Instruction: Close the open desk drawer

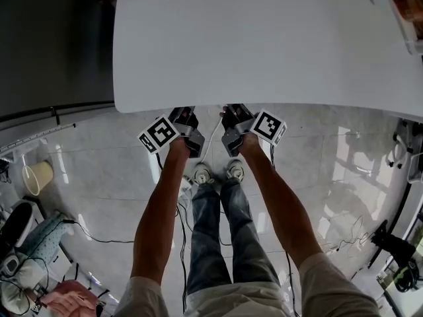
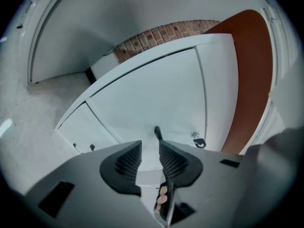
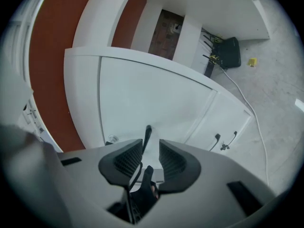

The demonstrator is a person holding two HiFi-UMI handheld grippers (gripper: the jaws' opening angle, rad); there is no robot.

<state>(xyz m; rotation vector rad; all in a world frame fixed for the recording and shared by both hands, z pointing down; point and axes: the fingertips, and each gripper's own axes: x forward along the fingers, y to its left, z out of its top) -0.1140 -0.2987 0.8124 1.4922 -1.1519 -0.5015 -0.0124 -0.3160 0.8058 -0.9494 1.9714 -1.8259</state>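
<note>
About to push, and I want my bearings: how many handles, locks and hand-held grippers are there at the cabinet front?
Handles: 3, one ahead of the jaws, two on the smaller panel
Lock: 1
Hand-held grippers: 2, left and right
Total: 6

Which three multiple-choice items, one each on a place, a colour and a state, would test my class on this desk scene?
1. In the head view, the left claw and right claw are: A on the floor; B at the desk top's near edge; C over the desk top's middle.
2. The handle on the drawer front is: A black; B yellow; C red.
3. The left claw's jaws are: A shut on the handle; B shut on a cable; C apart, gripping nothing.
Answers: B, both reach its white edge; A, a dark bar on white; C, a gap shows between the pads.
</note>
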